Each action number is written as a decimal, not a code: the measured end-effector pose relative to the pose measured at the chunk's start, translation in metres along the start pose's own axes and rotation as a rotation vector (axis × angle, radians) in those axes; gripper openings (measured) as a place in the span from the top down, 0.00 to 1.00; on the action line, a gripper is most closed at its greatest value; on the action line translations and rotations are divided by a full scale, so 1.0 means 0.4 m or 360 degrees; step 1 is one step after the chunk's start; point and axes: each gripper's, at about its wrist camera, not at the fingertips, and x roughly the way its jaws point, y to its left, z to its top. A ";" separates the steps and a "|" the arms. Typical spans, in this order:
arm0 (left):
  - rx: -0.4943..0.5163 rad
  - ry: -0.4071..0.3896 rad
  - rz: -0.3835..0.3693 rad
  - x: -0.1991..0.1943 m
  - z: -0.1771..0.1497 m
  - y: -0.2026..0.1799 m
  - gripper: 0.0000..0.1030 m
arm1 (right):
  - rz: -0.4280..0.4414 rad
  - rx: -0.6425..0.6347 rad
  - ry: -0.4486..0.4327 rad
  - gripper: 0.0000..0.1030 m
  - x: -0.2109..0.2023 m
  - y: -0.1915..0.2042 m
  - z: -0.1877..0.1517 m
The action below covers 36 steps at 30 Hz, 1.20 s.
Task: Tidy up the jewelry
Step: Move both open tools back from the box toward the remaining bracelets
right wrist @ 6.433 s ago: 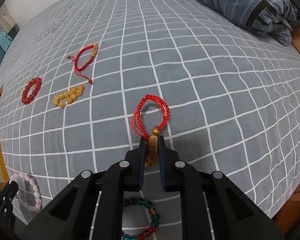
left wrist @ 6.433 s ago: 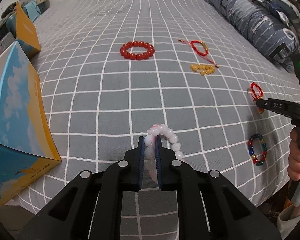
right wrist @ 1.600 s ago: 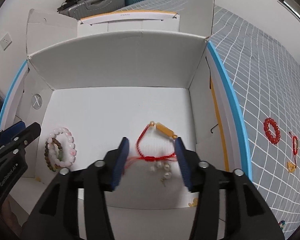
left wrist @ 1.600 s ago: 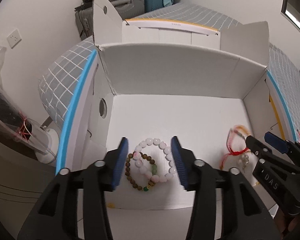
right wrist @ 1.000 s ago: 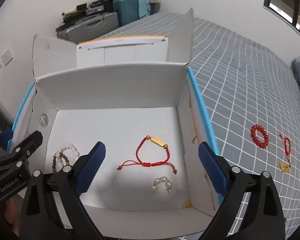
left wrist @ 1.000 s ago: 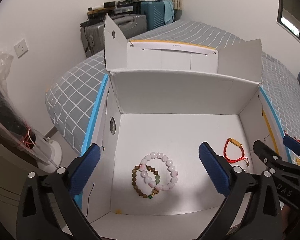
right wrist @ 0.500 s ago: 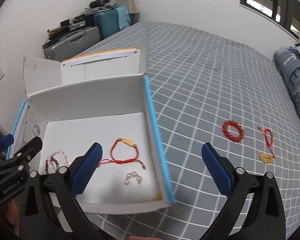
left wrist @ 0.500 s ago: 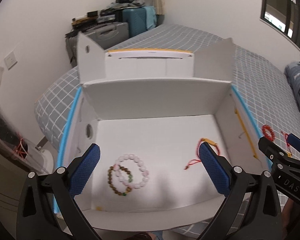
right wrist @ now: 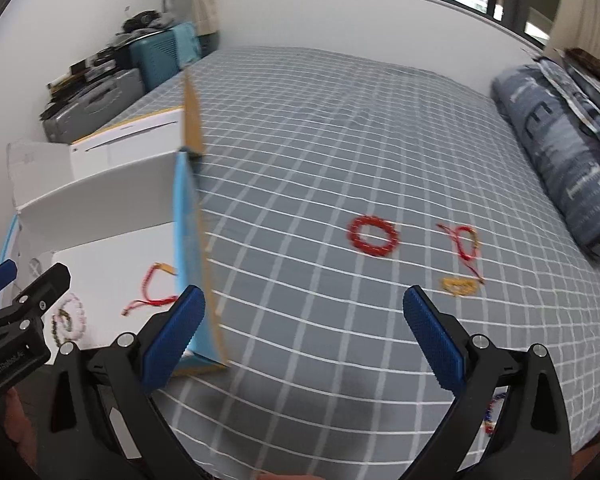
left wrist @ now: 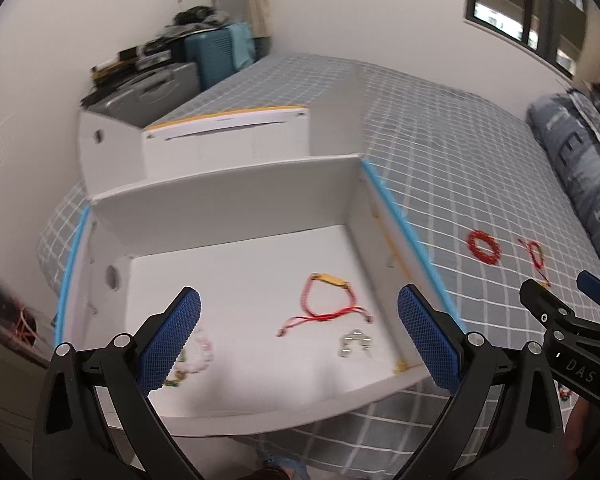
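- My left gripper (left wrist: 299, 334) is spread wide, nothing between the blue textured pads (left wrist: 171, 336); it hangs over the near edge of the open white cardboard box with blue-trimmed rim (left wrist: 228, 204).
- My right gripper (right wrist: 304, 336) is likewise wide apart & empty, over the grey bedsheet with white grid lines (right wrist: 340, 128), just right of the box wall.
- In the box, 4 pcs: a red cord bracelet with a gold bar charm (left wrist: 328, 298) mid-floor, bar at the far side lying roughly left-right, loose cord tails trailing left-right along the near side; a small cluster of pale pearl-like beads (left wrist: 354, 345) just in front of it; a pale pink bead bracelet (left wrist: 198, 354) at near left, overlapping a darker brown-green bead bracelet (right wrist: 60, 326). Both partly hidden by my left pad, blurred.
- On the sheet, well apart from the box, 3 pcs close together: a round bracelet of red glossy beads (right wrist: 374, 236) lying flat; a second red cord bracelet w/ gold charm (right wrist: 466, 242) to its right, long axis running near-far, tail toward me; a little heap of amber-yellow beads (right wrist: 460, 286) touching that tail's end.
- One more multicoloured bead bracelet (right wrist: 492, 408) near the bed's front edge, mostly behind my right finger; details can't tell.
- Folded blue-grey duvet (right wrist: 564, 152) along the bed's right side.
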 end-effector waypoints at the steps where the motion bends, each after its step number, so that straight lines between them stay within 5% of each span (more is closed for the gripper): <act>1: 0.0018 0.0000 -0.0014 -0.001 0.001 -0.023 0.06 | -0.0017 0.0016 0.0003 0.07 -0.004 -0.022 -0.005; 18: 0.0300 0.0065 -0.0215 0.043 -0.028 -0.395 0.06 | -0.0271 0.0330 0.0080 0.07 -0.066 -0.422 -0.125; 36: 0.0570 0.0202 -0.0357 0.150 -0.066 -0.767 0.06 | -0.0335 0.0468 0.0295 0.07 -0.022 -0.678 -0.302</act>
